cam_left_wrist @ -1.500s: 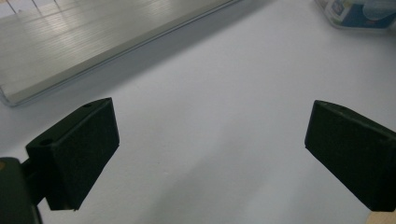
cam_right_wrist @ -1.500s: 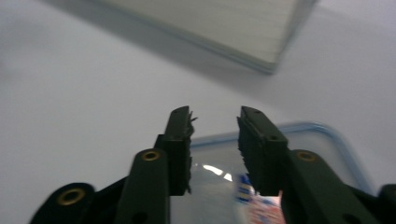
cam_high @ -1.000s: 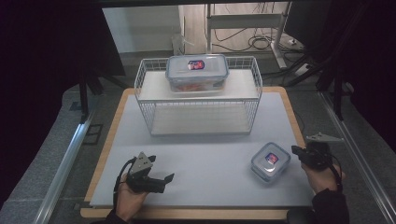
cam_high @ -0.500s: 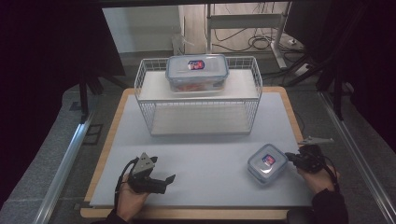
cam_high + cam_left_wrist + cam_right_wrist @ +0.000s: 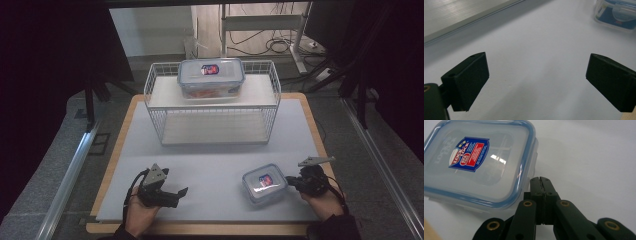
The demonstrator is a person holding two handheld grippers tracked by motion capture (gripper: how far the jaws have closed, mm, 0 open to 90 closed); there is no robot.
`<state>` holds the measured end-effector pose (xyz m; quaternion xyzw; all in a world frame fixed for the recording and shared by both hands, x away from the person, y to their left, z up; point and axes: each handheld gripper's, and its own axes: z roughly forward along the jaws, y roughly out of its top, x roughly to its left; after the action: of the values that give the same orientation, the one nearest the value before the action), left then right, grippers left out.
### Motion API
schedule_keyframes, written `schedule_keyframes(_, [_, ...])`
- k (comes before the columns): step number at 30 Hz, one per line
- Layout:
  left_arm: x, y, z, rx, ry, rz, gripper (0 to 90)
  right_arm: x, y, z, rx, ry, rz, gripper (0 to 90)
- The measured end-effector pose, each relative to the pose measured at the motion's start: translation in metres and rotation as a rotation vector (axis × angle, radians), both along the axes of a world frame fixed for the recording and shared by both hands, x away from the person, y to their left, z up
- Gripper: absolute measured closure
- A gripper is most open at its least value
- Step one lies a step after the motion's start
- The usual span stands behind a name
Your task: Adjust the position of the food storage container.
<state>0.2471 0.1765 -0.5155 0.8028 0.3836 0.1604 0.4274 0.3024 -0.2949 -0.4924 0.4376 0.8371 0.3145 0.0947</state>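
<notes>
Jaws of the right gripper (image 5: 541,180) are pressed together, their tips touching the side of a small lidded box (image 5: 264,183) near the front right of the surface (image 5: 210,155). Well apart on the left, the left gripper (image 5: 536,82) sits low over bare surface with its jaws spread wide. Behind, a larger box (image 5: 211,77) rests on top of a white wire rack (image 5: 215,117).

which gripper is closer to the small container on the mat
Right. The right gripper, jaws shut, sits at the small container's side; the left gripper, open, is well off across the mat.
</notes>
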Motion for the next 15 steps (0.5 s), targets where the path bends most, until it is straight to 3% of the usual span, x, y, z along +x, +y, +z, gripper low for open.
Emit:
schedule_keyframes(5, [0.000,0.000,0.000,0.004,0.004,0.000,4.9,-0.005,0.013,-0.003,0.000,0.016,0.040,90.0])
schedule_keyframes(10, [0.000,-0.002,0.000,0.004,0.027,0.000,5.4,-0.013,0.034,-0.007,0.003,0.062,0.106,89.9])
schedule_keyframes(15, [0.000,-0.005,0.001,0.023,0.039,0.008,5.6,-0.019,0.056,-0.010,0.008,0.066,0.166,89.8])
